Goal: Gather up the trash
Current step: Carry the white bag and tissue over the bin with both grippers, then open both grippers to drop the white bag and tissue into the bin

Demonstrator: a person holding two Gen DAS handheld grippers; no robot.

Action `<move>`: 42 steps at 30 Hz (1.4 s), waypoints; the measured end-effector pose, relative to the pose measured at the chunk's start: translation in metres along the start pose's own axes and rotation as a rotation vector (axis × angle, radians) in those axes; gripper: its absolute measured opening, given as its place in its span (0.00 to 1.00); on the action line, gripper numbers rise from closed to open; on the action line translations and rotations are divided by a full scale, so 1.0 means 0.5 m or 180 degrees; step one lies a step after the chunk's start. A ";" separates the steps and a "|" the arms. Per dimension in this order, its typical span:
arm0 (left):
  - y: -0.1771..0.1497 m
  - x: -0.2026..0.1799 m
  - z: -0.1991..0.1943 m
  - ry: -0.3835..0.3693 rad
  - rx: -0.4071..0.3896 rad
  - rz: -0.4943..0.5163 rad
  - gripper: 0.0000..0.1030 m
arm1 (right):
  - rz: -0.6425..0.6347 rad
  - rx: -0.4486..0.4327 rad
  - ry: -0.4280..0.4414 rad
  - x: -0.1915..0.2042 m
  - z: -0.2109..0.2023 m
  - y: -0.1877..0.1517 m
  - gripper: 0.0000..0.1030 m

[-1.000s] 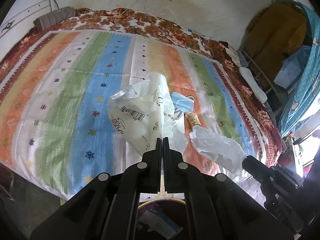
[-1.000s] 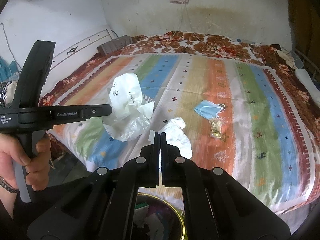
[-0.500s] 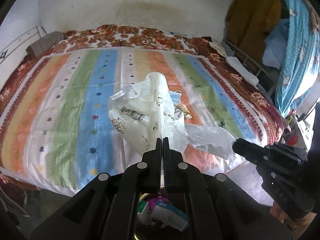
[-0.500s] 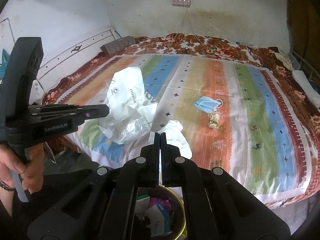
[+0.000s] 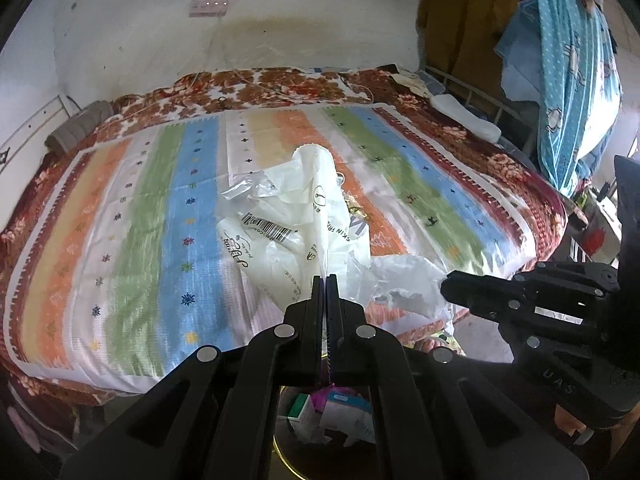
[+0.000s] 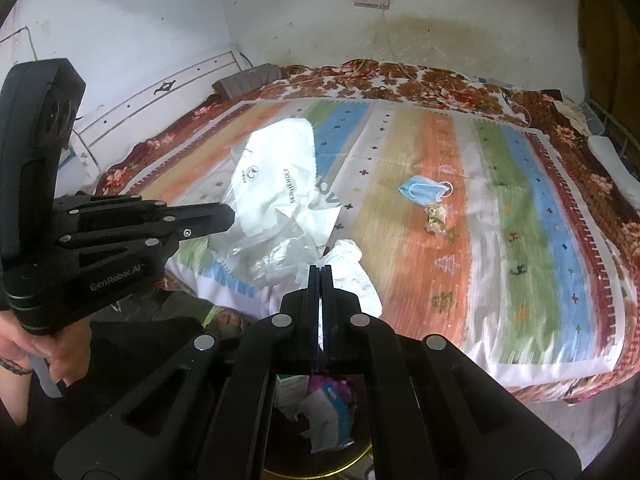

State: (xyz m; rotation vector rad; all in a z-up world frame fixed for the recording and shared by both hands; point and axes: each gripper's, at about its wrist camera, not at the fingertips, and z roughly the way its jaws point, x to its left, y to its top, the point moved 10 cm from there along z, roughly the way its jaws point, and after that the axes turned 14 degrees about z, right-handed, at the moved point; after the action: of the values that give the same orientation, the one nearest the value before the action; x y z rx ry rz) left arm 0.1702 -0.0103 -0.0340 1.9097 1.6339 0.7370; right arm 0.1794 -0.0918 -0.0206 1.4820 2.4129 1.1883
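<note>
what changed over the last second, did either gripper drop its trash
No drop. Both grippers pulled back off the bed toward the trash bin, now below them: the left gripper shut on the printed plastic bag, the right gripper on the crumpled white wrapper. The blue mask stayed put.

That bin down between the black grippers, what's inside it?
The bin already holds trash: a white-and-green carton, a white-and-blue packet and something pink. The gripper frames cover much of its opening, so anything deeper stays hidden.
</note>
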 end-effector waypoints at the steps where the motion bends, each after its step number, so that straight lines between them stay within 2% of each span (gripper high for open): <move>1: -0.001 -0.003 -0.002 -0.0005 -0.0004 0.0005 0.01 | 0.0002 0.0012 0.0004 0.000 -0.002 -0.007 0.00; 9: -0.036 -0.021 -0.012 -0.0028 0.0048 0.0018 0.01 | 0.0005 0.0105 0.0027 0.005 -0.015 -0.062 0.00; 17: -0.108 -0.041 0.013 -0.0097 0.0354 -0.0135 0.01 | 0.0015 0.0298 -0.0017 0.007 -0.008 -0.135 0.00; 30: -0.229 -0.049 0.059 -0.0315 0.0853 -0.0678 0.01 | 0.0247 0.0663 -0.0196 -0.028 0.023 -0.234 0.00; 36: -0.270 -0.059 0.089 -0.0259 0.1126 -0.0663 0.01 | 0.0456 0.0993 -0.0209 -0.047 0.057 -0.274 0.00; 42: -0.307 -0.067 0.130 -0.0342 0.1407 -0.0833 0.01 | 0.0700 0.1278 -0.0203 -0.064 0.096 -0.305 0.00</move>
State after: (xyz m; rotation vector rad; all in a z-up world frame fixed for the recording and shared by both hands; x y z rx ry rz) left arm 0.1024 -0.0243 -0.1893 1.9205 2.0505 0.1713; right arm 0.1055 -0.1252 -0.1619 1.9008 2.6069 0.6910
